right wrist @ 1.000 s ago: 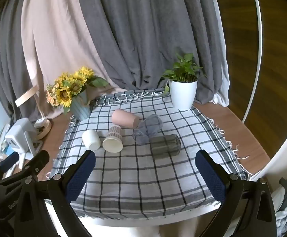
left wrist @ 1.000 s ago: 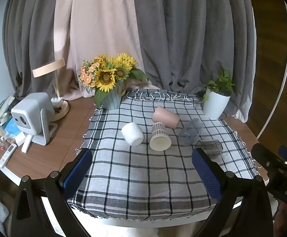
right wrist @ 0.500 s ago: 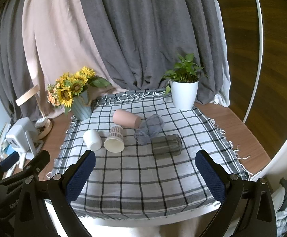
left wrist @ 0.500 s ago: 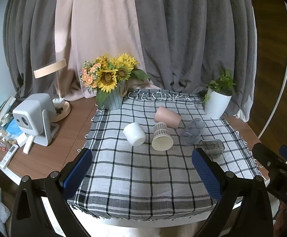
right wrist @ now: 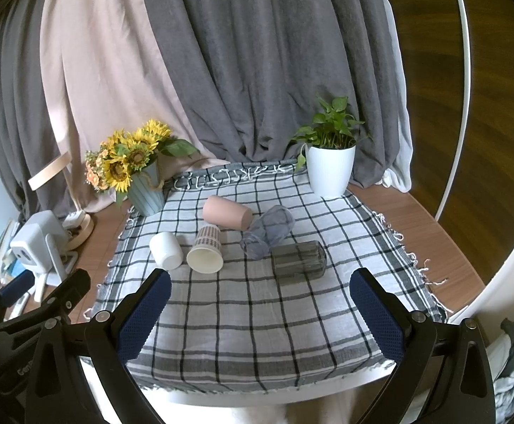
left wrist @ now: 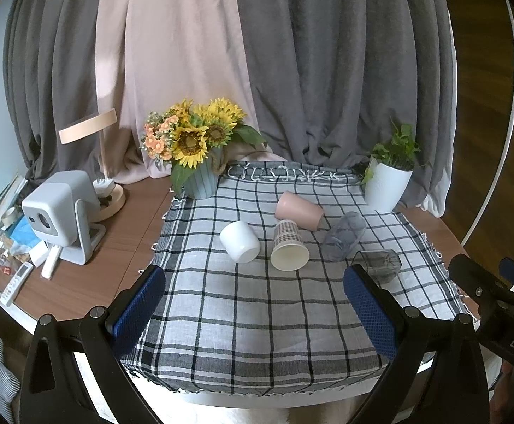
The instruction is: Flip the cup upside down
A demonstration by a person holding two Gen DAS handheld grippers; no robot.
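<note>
Grey and beige curtains [right wrist: 242, 70] behind a wooden table [left wrist: 90, 265], dark wood flooring [right wrist: 486, 106] perhaps at right.

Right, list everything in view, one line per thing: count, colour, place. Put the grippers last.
white cup: 1, white, on its side, left end of the cluster
patterned paper cup: 1, cream with checked band, on its side, mouth toward camera
pink cup: 1, pink, on its side, behind the paper cup
clear tumbler: 1, clear bluish, on its side
dark glass: 1, smoky grey, on its side, nearest right
checked cloth: 1, grey-white, covers the table
sunflower vase: 1, blue-grey, back left
potted plant: 1, white pot, back right
projector: 1, light grey, left of cloth
left gripper: open, blue pads
right gripper: open, blue pads
</note>
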